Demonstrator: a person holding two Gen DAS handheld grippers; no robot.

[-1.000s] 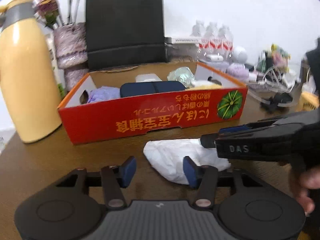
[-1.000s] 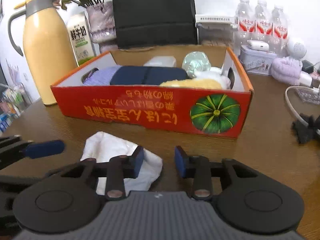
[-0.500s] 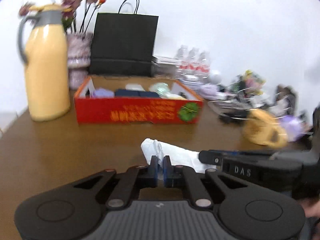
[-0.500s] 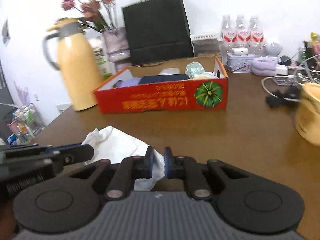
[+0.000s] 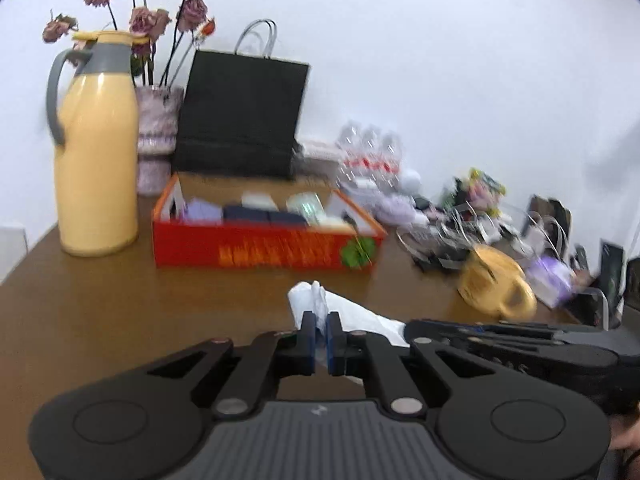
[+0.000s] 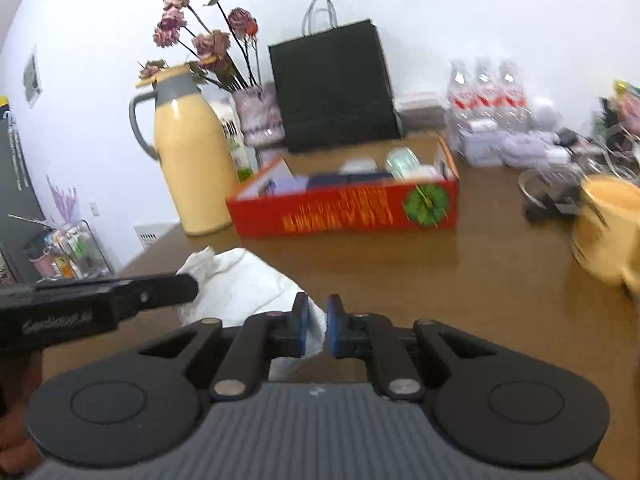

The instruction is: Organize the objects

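A crumpled white plastic bag (image 5: 352,314) (image 6: 244,284) hangs a little above the brown table, held at two places. My left gripper (image 5: 319,330) is shut on one edge of it, and my right gripper (image 6: 316,326) is shut on another edge. In the left wrist view the right gripper reaches in from the right as a black bar (image 5: 500,336); in the right wrist view the left gripper comes in from the left (image 6: 100,300). Farther back stands the red cardboard box (image 5: 260,248) (image 6: 348,210) holding several small items.
A yellow thermos jug (image 5: 96,168) (image 6: 192,164), a vase of dried roses (image 5: 156,136) and a black paper bag (image 5: 244,116) stand behind the box. A yellow mug (image 5: 496,284) (image 6: 608,232), water bottles (image 6: 484,92) and cables clutter the right side.
Both grippers closed on the white bag and drew back and up from the red box with it. The box now looks farther away, and the yellow mug has come into view.
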